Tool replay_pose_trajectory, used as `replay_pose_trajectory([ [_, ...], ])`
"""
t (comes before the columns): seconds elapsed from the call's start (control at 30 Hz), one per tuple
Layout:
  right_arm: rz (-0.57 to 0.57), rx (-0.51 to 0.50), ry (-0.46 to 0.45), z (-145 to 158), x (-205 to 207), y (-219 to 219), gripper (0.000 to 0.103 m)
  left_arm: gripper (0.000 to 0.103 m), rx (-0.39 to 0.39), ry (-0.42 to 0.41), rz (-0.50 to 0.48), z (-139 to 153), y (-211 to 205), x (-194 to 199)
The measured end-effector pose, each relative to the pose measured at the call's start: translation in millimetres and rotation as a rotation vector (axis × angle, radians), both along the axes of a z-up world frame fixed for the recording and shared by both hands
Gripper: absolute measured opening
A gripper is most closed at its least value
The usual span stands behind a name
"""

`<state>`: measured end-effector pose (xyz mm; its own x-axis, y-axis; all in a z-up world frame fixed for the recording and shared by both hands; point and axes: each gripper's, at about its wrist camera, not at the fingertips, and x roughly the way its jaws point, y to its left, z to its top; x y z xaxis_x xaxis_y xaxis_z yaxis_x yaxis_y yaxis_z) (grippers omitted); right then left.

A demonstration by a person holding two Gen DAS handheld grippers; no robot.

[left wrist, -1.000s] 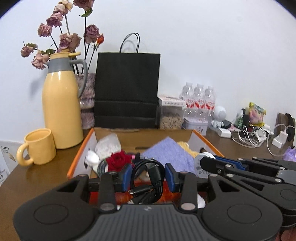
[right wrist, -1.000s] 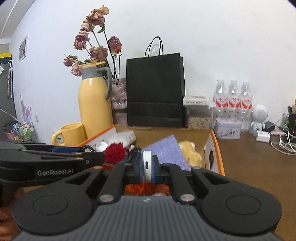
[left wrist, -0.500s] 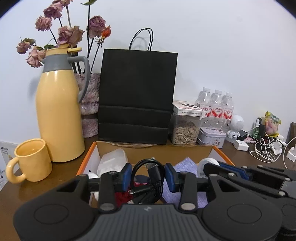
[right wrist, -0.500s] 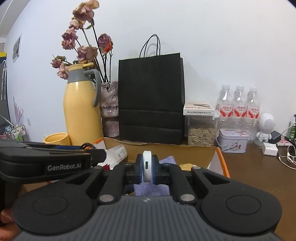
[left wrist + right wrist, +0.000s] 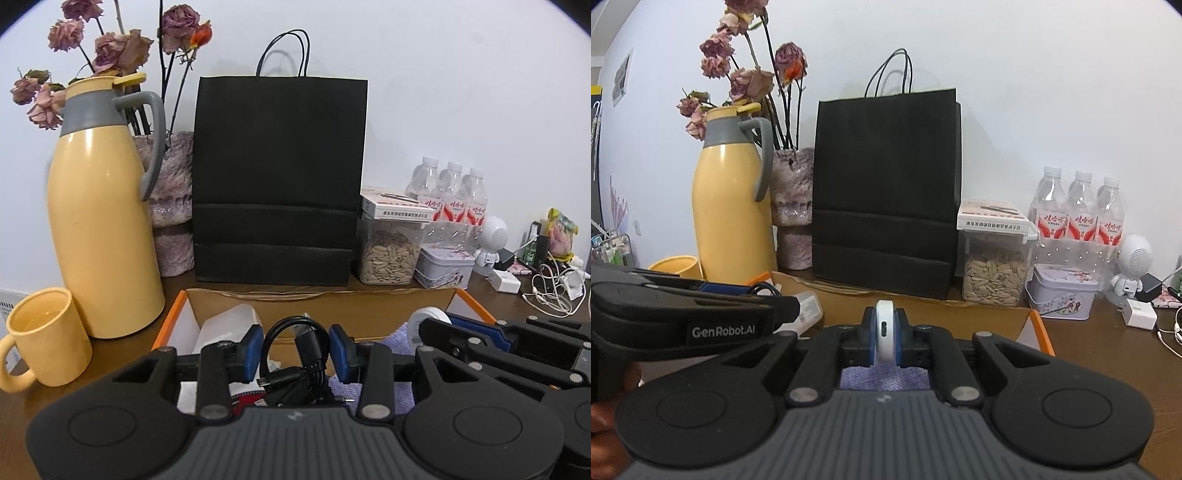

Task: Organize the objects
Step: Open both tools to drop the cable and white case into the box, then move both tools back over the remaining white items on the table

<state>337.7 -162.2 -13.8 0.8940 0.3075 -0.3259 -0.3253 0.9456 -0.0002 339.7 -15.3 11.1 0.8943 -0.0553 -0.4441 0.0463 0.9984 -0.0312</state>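
Observation:
My left gripper (image 5: 295,354) is shut on a coiled black USB cable (image 5: 299,360), held above the open orange-edged cardboard box (image 5: 317,299). My right gripper (image 5: 885,338) is shut on a flat white round device (image 5: 885,334) with a small port on its edge, also over the box (image 5: 923,314). In the left wrist view the right gripper (image 5: 439,334) and its white device (image 5: 424,321) show at the right. The left gripper (image 5: 764,295) reaches in from the left of the right wrist view. A purple cloth (image 5: 884,378) and a white packet (image 5: 229,328) lie in the box.
Behind the box stand a black paper bag (image 5: 280,184), a yellow thermos jug (image 5: 103,221), a yellow mug (image 5: 46,336), a vase of dried roses (image 5: 173,206), a seed jar (image 5: 389,254), a tin (image 5: 445,266), water bottles (image 5: 448,195), chargers and cables (image 5: 550,288).
Both grippers moved forward over the box toward the black bag, still gripping the cable and the white device. The bag and jug loom larger; the box's contents are mostly hidden below.

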Motion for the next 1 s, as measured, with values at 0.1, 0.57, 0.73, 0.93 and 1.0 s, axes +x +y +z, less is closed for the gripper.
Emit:
replay_pose_trajectory([
  [0.1, 0.008, -0.003, 0.027, -4, 5, -1, 0.013, 0.038, 0.009, -0.002, 0.002, -3, 1, 3],
  [0.57, -0.028, -0.002, 0.008, -3, -5, -9, 0.103, 0.103, -0.014, -0.014, 0.101, -1, 22, 1],
  [0.73, -0.034, 0.006, 0.002, -1, -9, -11, 0.103, 0.103, -0.007, -0.028, 0.092, 0, 20, -7],
  [0.93, -0.048, -0.008, -0.011, -1, -25, -13, 0.103, 0.103, 0.008, -0.047, 0.075, 5, 21, -26],
  [1.0, -0.052, -0.011, -0.015, -1, -33, -15, 0.103, 0.103, 0.014, -0.053, 0.071, 6, 23, -35],
])
